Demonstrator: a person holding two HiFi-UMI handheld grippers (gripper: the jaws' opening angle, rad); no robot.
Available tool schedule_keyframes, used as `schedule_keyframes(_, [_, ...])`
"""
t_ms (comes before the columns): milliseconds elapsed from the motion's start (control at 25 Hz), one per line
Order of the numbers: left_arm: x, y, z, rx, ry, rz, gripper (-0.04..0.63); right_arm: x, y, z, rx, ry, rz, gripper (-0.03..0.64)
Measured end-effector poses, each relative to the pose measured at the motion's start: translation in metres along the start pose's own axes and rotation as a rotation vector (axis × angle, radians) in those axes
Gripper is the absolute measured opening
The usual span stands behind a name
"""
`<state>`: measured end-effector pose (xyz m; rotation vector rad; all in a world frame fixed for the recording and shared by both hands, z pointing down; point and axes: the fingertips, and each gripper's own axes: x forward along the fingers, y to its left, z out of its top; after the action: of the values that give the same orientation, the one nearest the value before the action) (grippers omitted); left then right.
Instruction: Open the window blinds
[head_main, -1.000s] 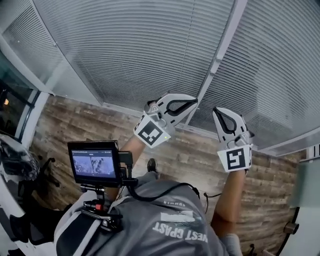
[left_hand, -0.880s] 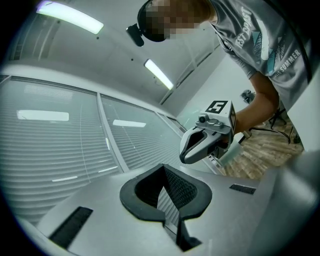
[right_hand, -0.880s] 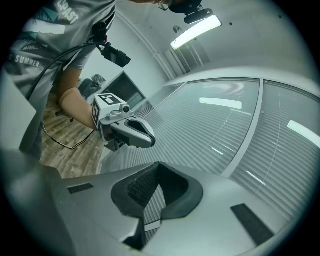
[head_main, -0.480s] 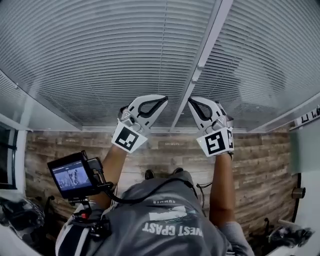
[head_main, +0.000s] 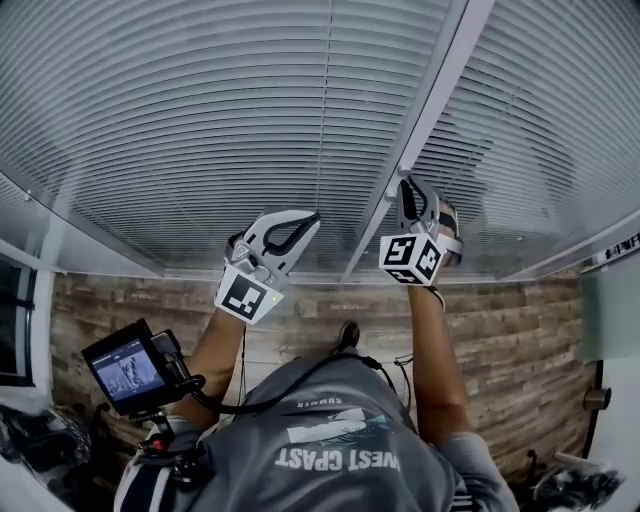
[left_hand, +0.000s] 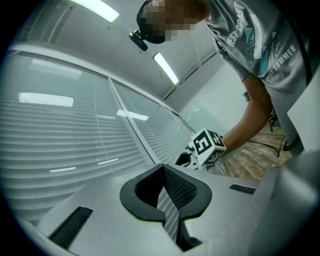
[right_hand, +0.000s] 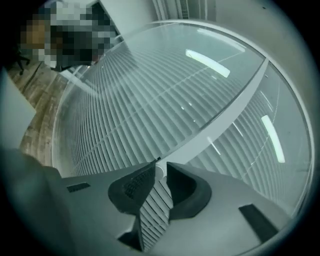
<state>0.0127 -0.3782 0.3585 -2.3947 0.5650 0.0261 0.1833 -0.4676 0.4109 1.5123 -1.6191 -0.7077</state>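
Pale horizontal window blinds (head_main: 200, 120) filled the upper part of your head view, and nothing beyond their slats showed through. A sheet of glass (right_hand: 207, 62), streaked with the reflections of strip lights, stood between you and the slats. A pale frame bar (head_main: 440, 70) ran slantwise across the window and split the blinds into two panels. Below the window lay a wooden plank floor (head_main: 510, 330). Your grey printed shirt (head_main: 330, 440) filled the bottom of the view. A small screen (head_main: 128, 368) sat on a mount at your left side, and a dark cable (head_main: 300, 380) ran from it across the shirt. You held the left gripper (head_main: 312, 217) up near the glass, just left of the frame bar. Its jaws were closed tip to tip with nothing between them, and only slats showed through the gap behind the tips. You held the right gripper (head_main: 405, 188) higher, against the frame bar itself. Its jaws were drawn in on a small pale knob (right_hand: 158, 173) on that bar, and the tips appeared to touch it on both sides. The two blind panels lay immediately to either side of that gripper.
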Motion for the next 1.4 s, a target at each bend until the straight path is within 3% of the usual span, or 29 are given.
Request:
schedule_keyframes(80, [0.0, 0.004, -0.001, -0.013, -0.002, 0.017, 0.0, 0.008, 0.004, -0.003, -0.032, 0.02, 0.0, 0.116])
schedule_keyframes(200, [0.0, 0.004, -0.002, -0.028, -0.007, 0.028, 0.0, 0.014, 0.012, -0.009, -0.105, 0.056, -0.003, 0.117])
schedule_keyframes(320, [0.002, 0.002, 0.0, -0.026, -0.013, 0.027, 0.0, 0.012, 0.006, -0.012, -0.177, 0.072, -0.062, 0.117])
schedule_keyframes(440, [0.001, 0.003, 0.002, -0.035, -0.016, 0.037, 0.0, 0.009, 0.002, -0.008, -0.131, 0.028, -0.097, 0.115])
schedule_keyframes(520, [0.0, 0.005, 0.003, -0.049, -0.032, 0.05, 0.0, 0.007, 0.0, -0.004, 0.053, -0.025, -0.091, 0.115])
schedule_keyframes(640, [0.006, -0.003, 0.0, -0.085, -0.044, 0.037, -0.001, -0.002, -0.012, -0.016, 0.455, -0.068, -0.081, 0.115])
schedule_keyframes(960, [-0.002, -0.001, -0.002, -0.055, -0.022, 0.03, 0.0, 0.007, -0.016, -0.03, 1.786, -0.242, 0.053, 0.115])
schedule_keyframes(1040, [-0.002, -0.002, -0.003, -0.06, -0.022, 0.028, 0.0, 0.009, -0.017, -0.035, 1.995, -0.288, 0.089, 0.115])
schedule_keyframes(1080, [-0.002, -0.002, -0.002, -0.061, -0.024, 0.026, 0.0, 0.009, -0.017, -0.036, 2.03, -0.302, 0.1, 0.115])
schedule_keyframes(1160, [-0.002, -0.004, -0.002, -0.062, -0.029, 0.021, 0.0, 0.01, -0.017, -0.033, 1.927, -0.291, 0.101, 0.115])
schedule_keyframes(1240, [-0.003, -0.007, -0.003, -0.059, -0.028, 0.015, 0.0, 0.011, -0.016, -0.027, 1.627, -0.228, 0.071, 0.115])
schedule_keyframes(1280, [-0.002, -0.007, -0.003, -0.058, -0.025, 0.012, 0.0, 0.011, -0.015, -0.025, 1.395, -0.179, 0.04, 0.115])
schedule_keyframes(1320, [-0.001, -0.008, -0.002, -0.056, -0.024, 0.009, 0.0, 0.012, -0.013, -0.022, 1.097, -0.116, -0.001, 0.115])
schedule_keyframes(1400, [0.001, -0.007, -0.001, -0.052, -0.024, 0.006, 0.0, 0.016, -0.009, -0.017, 0.402, 0.024, -0.09, 0.115])
